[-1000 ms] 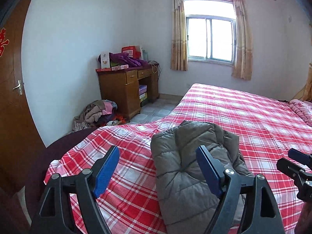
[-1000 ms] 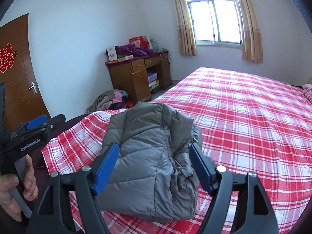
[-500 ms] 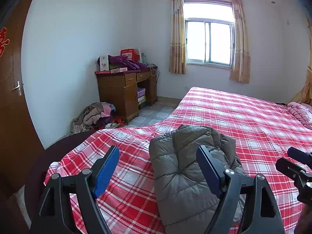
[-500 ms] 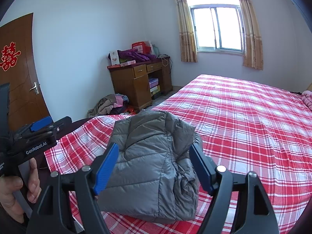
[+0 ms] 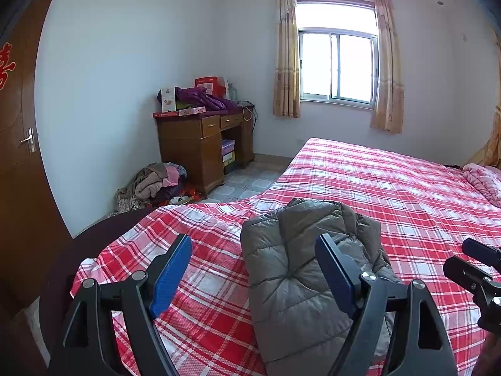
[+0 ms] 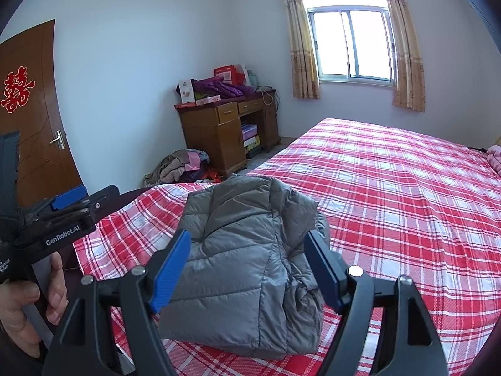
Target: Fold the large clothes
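Lying folded into a compact bundle near the corner of the bed, the grey puffer jacket looks finished, so left gripper and right gripper hover released, clear of it

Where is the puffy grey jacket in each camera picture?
Left wrist view: the folded grey quilted jacket lies low and right of centre on the red plaid bedsheet, partly behind the right-hand blue pad.
Right wrist view: the jacket lies low in the middle, seen between the two blue pads.
Shared landmark: the brown wooden desk against the white wall, left of the window.
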Tool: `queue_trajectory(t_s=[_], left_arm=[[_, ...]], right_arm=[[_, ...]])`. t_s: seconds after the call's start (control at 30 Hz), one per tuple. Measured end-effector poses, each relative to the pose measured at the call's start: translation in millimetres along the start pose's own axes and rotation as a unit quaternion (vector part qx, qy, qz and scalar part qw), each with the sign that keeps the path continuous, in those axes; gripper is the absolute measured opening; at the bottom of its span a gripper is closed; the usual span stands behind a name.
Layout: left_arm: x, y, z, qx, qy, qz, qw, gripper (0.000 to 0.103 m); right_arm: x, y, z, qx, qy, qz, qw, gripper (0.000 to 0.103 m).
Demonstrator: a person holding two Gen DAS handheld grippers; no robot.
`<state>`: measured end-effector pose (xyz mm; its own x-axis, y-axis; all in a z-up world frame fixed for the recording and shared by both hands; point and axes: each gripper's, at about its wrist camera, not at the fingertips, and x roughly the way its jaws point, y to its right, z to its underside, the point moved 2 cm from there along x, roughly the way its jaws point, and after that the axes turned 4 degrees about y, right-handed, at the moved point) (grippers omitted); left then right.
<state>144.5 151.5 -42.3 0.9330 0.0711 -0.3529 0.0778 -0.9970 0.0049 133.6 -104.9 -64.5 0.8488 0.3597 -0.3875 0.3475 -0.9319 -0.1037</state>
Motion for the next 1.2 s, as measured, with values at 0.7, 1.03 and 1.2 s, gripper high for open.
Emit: queue_trajectory(t_s=[0.7,1.03,1.2], left_arm=[[2.7,2.4,2.6,0.002,-0.003,-0.003,1.0000,0.081],[4.4,2.5,3.9,0.003,-0.005,-0.004,1.0000,0.081],[4.5,1.9,3.2,0.001,-0.005,-0.008,1.0000,0.082]], right_arm=[[1.4,-4.5,3.3,0.002,-0.001,-0.003,1.000,0.078],[1.7,-4.7,3.7,0.001,-0.001,-0.004,1.000,0.078],[2.1,-5.5,4.0,0.001,-0.001,-0.004,1.000,0.078]])
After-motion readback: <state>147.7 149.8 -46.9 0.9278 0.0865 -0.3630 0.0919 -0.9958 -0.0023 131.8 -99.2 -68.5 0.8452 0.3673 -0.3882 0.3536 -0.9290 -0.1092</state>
